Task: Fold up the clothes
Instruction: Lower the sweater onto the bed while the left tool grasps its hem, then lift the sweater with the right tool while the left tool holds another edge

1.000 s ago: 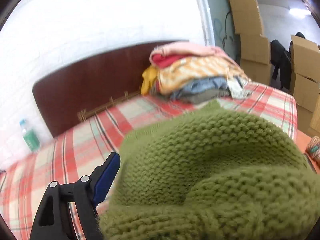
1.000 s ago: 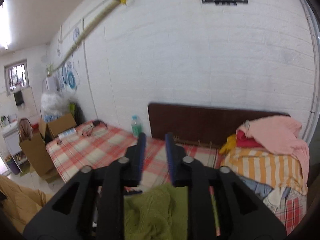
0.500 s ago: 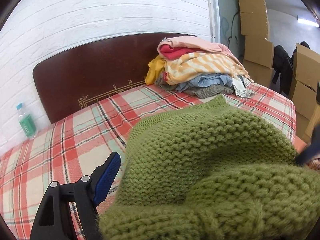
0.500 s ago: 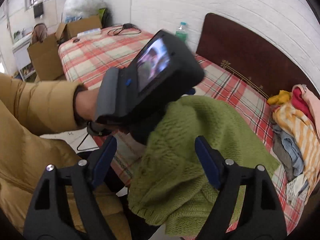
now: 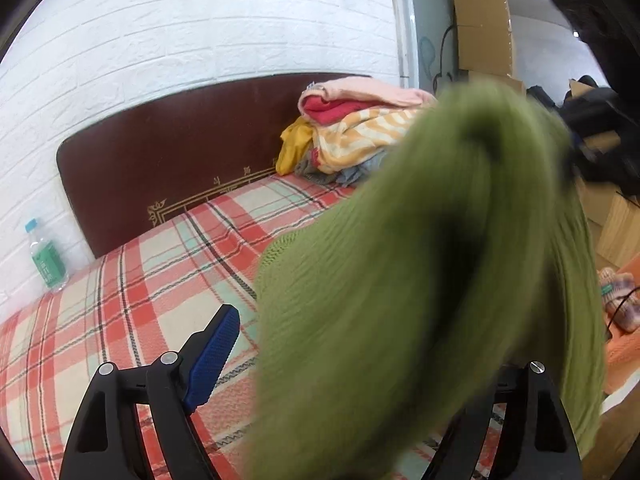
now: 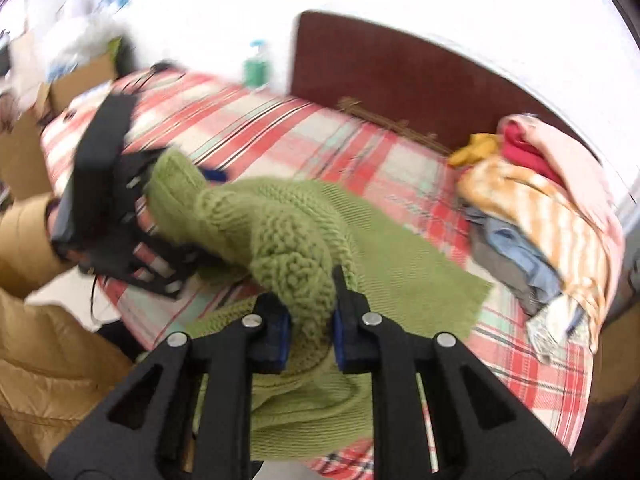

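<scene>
The right gripper (image 6: 310,332) was closest. Its jaws were closing, and a thick roll of the green knitted sweater (image 6: 296,248) sat between its blue pads (image 6: 280,336). The pads looked pressed against the wool on both sides. More of the sweater lay flat under it, near the front edge of the bed (image 6: 280,128).

To the left, the sweater stretched across to the left gripper (image 6: 132,216), which a hand in a tan sleeve (image 6: 24,236) held. In that gripper's own view, the jaws stood wide apart. One blue pad (image 5: 212,356) showed on the left, with bare blanket next to it. The sweater (image 5: 400,280) filled the middle and right of that view in a green blur and hid the other pad, so I could not tell if that side touched the wool.

The bed had a red, white and green checked blanket (image 5: 120,300). Farther back on the right, a pile of clothes (image 6: 540,200) sat on the blanket, well apart from the sweater. It had a pink piece on top, then red, yellow, orange stripes and blue below.

Behind the bed stood a dark brown headboard (image 5: 180,140) with gold lines. A plastic bottle with a green label (image 5: 46,258) stood at the left end of it, against the white brick wall (image 5: 200,20). Cardboard boxes (image 5: 484,32) were stacked far away on the right.
</scene>
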`<state>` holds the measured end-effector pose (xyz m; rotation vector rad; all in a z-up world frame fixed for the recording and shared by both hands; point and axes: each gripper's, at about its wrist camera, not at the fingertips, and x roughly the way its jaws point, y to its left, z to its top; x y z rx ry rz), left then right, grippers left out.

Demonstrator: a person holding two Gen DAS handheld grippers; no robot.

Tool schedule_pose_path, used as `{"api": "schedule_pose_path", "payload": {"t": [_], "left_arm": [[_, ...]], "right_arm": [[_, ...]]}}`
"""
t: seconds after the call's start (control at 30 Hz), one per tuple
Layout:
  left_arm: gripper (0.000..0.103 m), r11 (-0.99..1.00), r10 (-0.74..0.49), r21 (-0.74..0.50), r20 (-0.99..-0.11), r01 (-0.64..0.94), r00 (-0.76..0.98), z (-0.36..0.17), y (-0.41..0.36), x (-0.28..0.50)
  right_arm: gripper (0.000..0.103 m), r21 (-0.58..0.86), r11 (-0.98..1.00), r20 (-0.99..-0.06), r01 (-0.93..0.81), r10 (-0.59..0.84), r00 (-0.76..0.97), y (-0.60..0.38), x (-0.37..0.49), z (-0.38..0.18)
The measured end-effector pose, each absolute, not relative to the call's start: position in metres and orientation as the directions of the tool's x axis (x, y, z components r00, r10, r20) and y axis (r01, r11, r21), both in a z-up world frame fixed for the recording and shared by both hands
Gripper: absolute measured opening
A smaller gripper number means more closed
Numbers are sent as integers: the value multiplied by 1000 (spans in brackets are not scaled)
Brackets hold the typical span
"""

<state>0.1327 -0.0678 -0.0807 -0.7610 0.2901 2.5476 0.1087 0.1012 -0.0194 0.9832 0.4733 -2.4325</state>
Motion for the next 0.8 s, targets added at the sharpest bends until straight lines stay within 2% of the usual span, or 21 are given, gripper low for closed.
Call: {"api": "schedule_pose_path", "payload": {"t": [0.1,0.17,0.23,0.37,0.43,0.57,0.6,0.73,0.77,0.8], "left_arm": [[85,-865,378,67,-564,-497,-734,-82,-69,138],[85,-857,380,79,-569,-509,-729,-85,-65,141],[85,-844,378,108,-576,-525,-725,-90,-56,144],[85,-793,313,247,-620,-558,-720,-115,-25,153],[85,-764,278,300,-645,-571,-712,-128,-19,158],[85,-740,225,365,-658,-565,-719,-141,-25,167],[85,-741,213,371,-660,-559,-720,-142,-29,168],[82,-755,179,370,-677,-541,-714,-143,-42,155],[78,-759,176,367,-680,-538,-712,-143,-44,152],[70,-762,175,360,-685,-538,-707,-143,-45,148]], "right_arm": [[18,-75,-906,-669,417,-264,-695,148,89,7],[18,-30,-925,-674,379,-261,-691,174,77,10],[18,-43,-936,-710,348,-217,-670,183,66,-5],[20,-54,-940,-785,337,-168,-596,193,48,-50],[27,-69,-932,-801,355,-161,-577,196,51,-66],[63,-162,-896,-786,412,-136,-603,195,69,-75],[69,-203,-880,-771,430,-127,-624,191,74,-73],[71,-412,-749,-698,519,-107,-709,166,96,-67],[71,-462,-702,-682,543,-111,-723,157,101,-69],[71,-509,-652,-666,563,-116,-737,149,105,-71]]}}
